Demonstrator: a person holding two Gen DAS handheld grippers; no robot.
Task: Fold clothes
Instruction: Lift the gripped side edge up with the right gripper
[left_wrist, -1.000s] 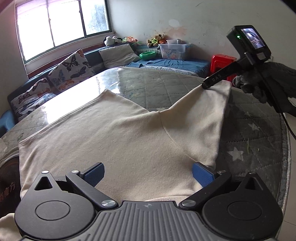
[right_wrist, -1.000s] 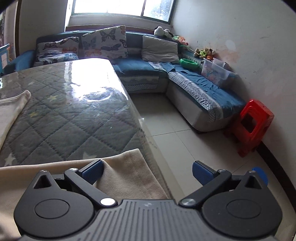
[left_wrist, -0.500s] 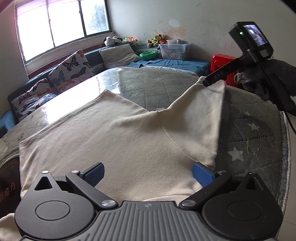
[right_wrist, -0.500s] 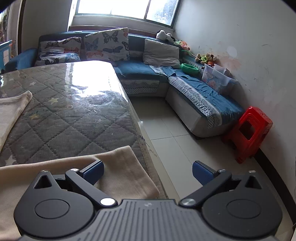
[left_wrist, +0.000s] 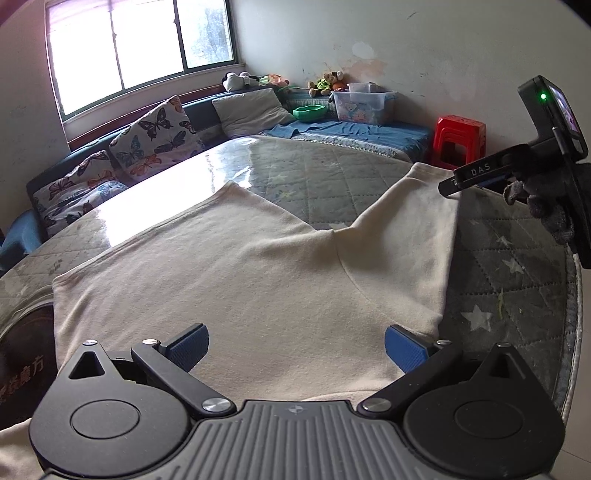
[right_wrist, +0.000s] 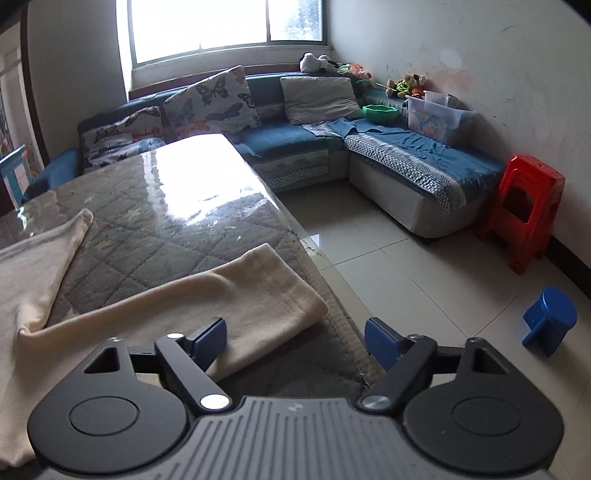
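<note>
My right gripper (right_wrist: 295, 341) has just been narrowing, jaws apart, nothing clamped; cream knit garment's sleeve (right_wrist: 258, 295) now lower centre, ready to grab. Left gripper (left_wrist: 295, 345) open.

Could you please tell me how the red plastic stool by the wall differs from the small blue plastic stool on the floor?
The red plastic stool stands upright on its legs beside the wall, while the small blue plastic stool lies tipped on its side out on the tiled floor. The red stool has a square seat with small holes; the blue stool has a round, plain one. The red stool looks clearly larger. Both are plastic and rest on the floor.
</note>
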